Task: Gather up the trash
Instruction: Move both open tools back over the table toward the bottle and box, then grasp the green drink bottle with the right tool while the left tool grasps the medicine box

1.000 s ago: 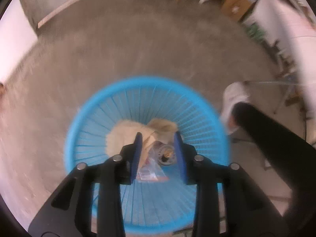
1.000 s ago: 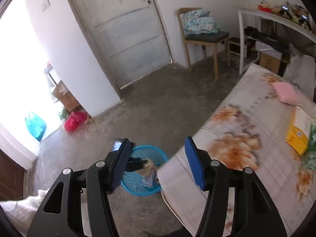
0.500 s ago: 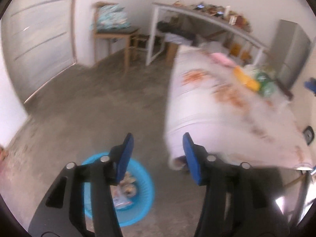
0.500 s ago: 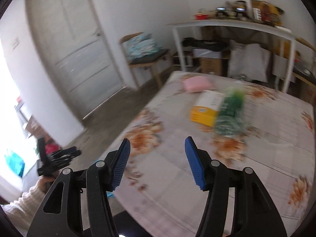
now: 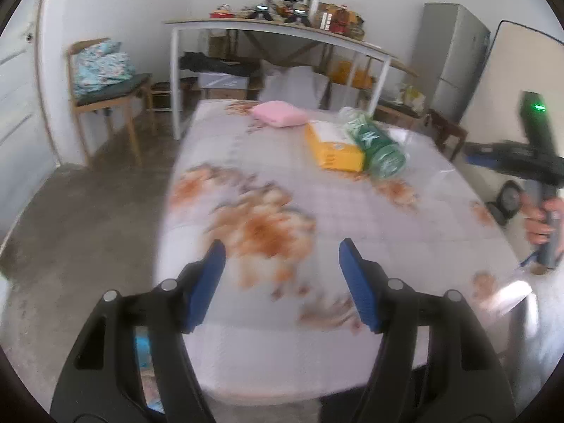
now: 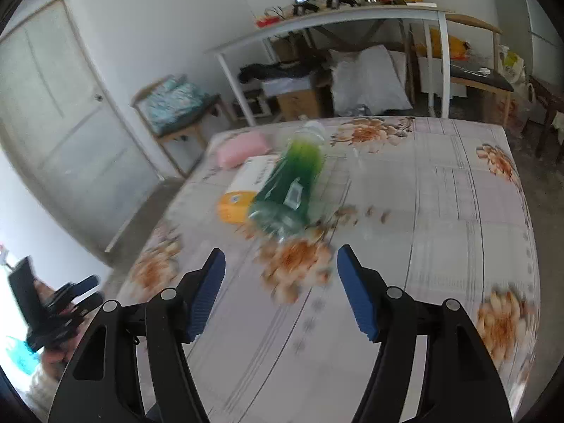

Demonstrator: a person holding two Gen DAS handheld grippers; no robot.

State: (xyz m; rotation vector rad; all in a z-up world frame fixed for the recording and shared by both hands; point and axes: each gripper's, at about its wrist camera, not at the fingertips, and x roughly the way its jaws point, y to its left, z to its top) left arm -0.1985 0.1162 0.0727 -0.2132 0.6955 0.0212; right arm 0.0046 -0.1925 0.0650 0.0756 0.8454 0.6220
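- Left claw (image 5: 282, 282) spread, jaws just been opening, nothing between them; hovers over near edge of surface (image 5: 352, 218), a floral-cloth table.
- Right claw (image 6: 280, 283) spread too, jaws just widened, empty; green bottle (image 6: 292, 190) lies at 12 o'clock ahead of it.
- Judged step: reach for next trash. Go for the bottle's middle, jaws across its width, since it lies on its side and may roll.
- Orange box (image 5: 333, 144) touches bottle's left side; pink pad (image 5: 280, 117) behind at 11.
- Blue basket (image 5: 142, 349) on floor at 7, mostly hidden.
- Far: chair (image 5: 102, 88), white shelf table (image 5: 282, 31), door (image 6: 63, 134).
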